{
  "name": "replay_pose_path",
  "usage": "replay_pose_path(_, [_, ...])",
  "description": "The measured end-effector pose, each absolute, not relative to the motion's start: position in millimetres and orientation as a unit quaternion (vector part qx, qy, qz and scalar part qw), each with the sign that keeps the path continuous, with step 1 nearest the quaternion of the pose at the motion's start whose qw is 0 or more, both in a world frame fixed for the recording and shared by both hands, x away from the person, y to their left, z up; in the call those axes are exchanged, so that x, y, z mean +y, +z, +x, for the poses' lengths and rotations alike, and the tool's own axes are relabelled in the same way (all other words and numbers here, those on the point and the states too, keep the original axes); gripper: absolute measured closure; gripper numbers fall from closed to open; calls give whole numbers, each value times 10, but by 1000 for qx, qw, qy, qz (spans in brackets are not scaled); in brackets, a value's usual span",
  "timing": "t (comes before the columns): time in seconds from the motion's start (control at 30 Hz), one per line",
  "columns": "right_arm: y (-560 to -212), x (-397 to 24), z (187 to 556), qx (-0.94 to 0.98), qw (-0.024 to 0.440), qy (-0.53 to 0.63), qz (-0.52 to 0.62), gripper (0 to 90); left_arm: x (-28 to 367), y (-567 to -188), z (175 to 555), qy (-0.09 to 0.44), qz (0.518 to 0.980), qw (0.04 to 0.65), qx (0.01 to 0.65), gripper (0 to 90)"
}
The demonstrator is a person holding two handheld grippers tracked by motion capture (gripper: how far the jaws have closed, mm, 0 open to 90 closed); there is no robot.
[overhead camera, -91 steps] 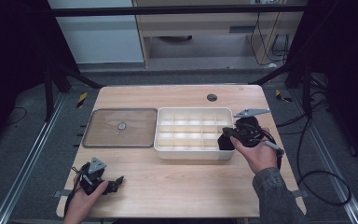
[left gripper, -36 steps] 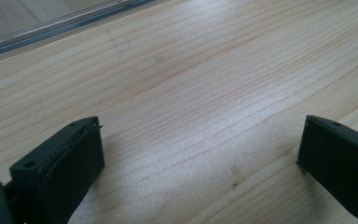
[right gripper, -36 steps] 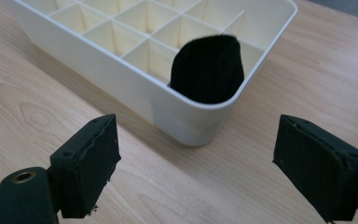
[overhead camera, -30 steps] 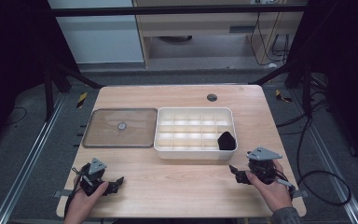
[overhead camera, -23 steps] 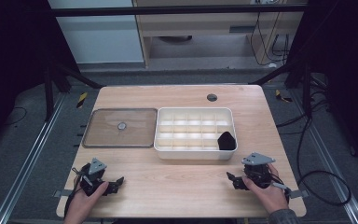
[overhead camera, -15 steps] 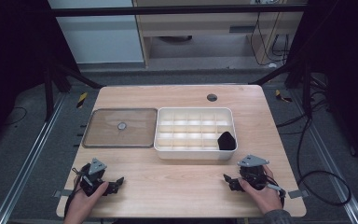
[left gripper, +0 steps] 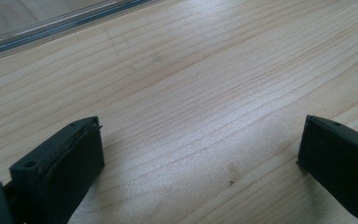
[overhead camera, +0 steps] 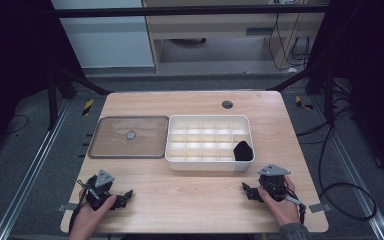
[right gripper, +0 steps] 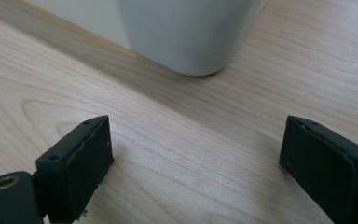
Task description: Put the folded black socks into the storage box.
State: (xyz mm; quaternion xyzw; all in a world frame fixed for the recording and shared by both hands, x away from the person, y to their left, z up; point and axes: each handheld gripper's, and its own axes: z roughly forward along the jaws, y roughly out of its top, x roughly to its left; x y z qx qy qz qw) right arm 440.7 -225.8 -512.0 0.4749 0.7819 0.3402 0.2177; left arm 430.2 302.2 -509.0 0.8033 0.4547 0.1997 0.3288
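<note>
White tray (overhead camera: pixel 209 159) holds black lump (overhead camera: pixel 243 151) in near right corner cell. Lump well apart from right gripper (overhead camera: pixel 246 190), jaws wide, just been opening, empty. Left gripper (overhead camera: pixel 126 196) wide, empty.

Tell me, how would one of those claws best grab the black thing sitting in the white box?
Probably from straight above. The black thing sits in the near right corner compartment of the white box, walled in on its sides, with only its peaked top exposed. The open right gripper is nearer and could pinch that peak.
</note>
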Motion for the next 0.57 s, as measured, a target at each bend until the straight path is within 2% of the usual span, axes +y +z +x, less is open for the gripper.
replay_pose_path(0.17, [-5126,-2267,4429,781,215,339,479,69,3022,-5090,4302,200,803,329,455,0])
replay_pose_path(0.33, [-5133,-2196,4441,773,217,330,497,9,3016,-5092,4315,203,799,328,462,0])
replay_pose_path(0.57, [-5133,-2172,4436,770,218,327,504,6,3015,-5090,4362,211,785,322,486,0])
